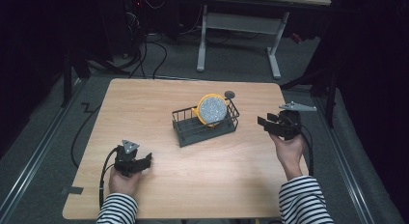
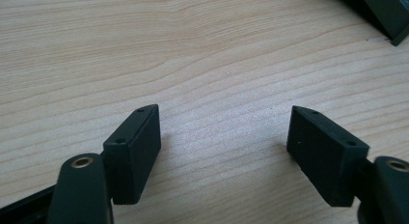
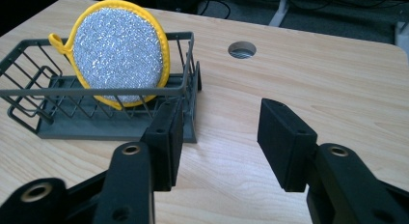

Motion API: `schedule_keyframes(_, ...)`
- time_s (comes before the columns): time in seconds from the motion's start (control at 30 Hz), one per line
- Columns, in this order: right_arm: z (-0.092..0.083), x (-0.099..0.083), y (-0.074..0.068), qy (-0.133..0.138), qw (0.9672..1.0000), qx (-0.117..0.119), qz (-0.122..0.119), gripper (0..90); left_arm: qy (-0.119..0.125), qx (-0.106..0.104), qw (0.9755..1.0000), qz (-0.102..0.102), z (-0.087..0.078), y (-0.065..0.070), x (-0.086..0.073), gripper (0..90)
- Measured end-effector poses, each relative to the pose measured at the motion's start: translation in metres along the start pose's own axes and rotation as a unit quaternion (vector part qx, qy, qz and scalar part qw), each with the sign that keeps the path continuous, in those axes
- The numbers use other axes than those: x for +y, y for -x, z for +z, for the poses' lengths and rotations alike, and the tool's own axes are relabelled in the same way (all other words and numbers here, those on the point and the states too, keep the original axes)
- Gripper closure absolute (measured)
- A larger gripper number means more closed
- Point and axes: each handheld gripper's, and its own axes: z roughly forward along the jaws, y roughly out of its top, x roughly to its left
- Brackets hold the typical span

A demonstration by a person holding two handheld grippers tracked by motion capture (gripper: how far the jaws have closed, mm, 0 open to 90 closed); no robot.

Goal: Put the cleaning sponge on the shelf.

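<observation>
The person wears long sleeves [image 1: 304, 199] striped black and white. Each hand carries a black tool: the left tool [image 1: 144, 161] and the right tool [image 1: 263, 123] each bear a grey three-cornered plate on top and trail a black cable. Their jaws are blocky black pads with small screw holes, hinged on arms with brass-coloured bushings.

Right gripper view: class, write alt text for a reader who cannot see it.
A round silver scrubbing pad with a yellow rim stands on edge in a dark wire basket on a wooden table. The right gripper is open and empty beside the basket.
</observation>
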Motion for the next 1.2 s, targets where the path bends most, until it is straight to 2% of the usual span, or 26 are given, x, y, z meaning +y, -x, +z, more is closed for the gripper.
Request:
schedule_keyframes(0.27, -0.015, -0.001, -0.007, 0.01, 0.9999, 0.007, -0.009, 52.3, 0.0, 0.0, 1.0, 0.0, 0.0, 0.0, 0.0, 28.3)
schedule_keyframes(0.33, -0.016, -0.002, -0.008, 0.011, 0.9999, 0.008, -0.009, 52.3, 0.0, 0.0, 1.0, 0.0, 0.0, 0.0, 0.0, 28.3)
schedule_keyframes(0.37, -0.019, -0.006, -0.01, 0.02, 0.9997, 0.014, -0.006, 52.5, 0.0, 0.0, 1.0, -0.001, 0.0, 0.0, 0.0, 28.4)
schedule_keyframes(0.47, -0.021, -0.009, -0.011, 0.017, 0.9997, 0.016, -0.001, 52.2, 0.0, 0.0, 1.0, -0.001, 0.0, 0.0, 0.0, 28.4)
schedule_keyframes(0.53, -0.023, -0.014, -0.012, 0.018, 0.9997, 0.013, -0.005, 52.4, 0.0, 0.0, 1.0, -0.001, 0.0, 0.0, 0.0, 28.4)
schedule_keyframes(0.93, -0.038, -0.043, -0.009, 0.023, 0.9996, 0.016, 0.011, 51.4, 0.0, -0.001, 1.0, 0.0, 0.0, 0.0, 0.0, 28.4)
schedule_keyframes(1.2, -0.041, -0.072, -0.009, 0.024, 0.9989, 0.02, 0.033, 51.0, 0.0, 0.0, 1.0, -0.001, 0.0, 0.0, 0.0, 28.4)
